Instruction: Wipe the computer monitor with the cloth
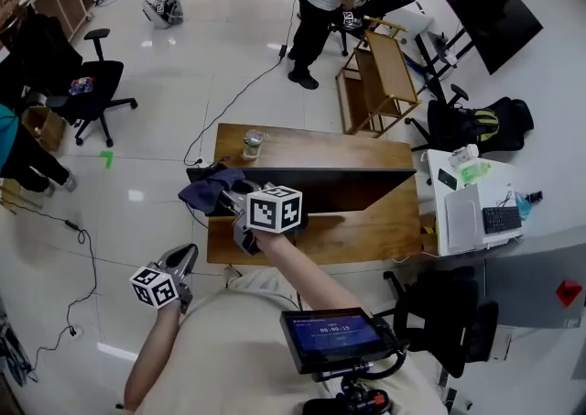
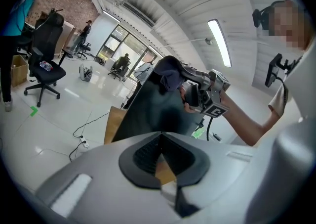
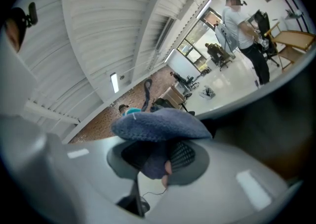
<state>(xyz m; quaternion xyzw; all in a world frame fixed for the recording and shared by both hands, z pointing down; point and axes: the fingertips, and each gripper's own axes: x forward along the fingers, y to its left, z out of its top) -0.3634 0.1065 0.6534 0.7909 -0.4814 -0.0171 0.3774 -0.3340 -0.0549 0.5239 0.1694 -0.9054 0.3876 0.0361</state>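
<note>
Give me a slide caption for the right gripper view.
Right gripper clamped on a blue cloth at the dark monitor's edge, a person standing in the background.

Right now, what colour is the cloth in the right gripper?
Blue-grey cloth; clearest in right gripper view.

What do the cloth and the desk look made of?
The cloth looks like soft fabric, perhaps microfibre: blue-grey, matte, with a nubby looped surface. The desk looks like wood or wood-look laminate: brown, low sheen, streaky grain; I cannot tell which.
</note>
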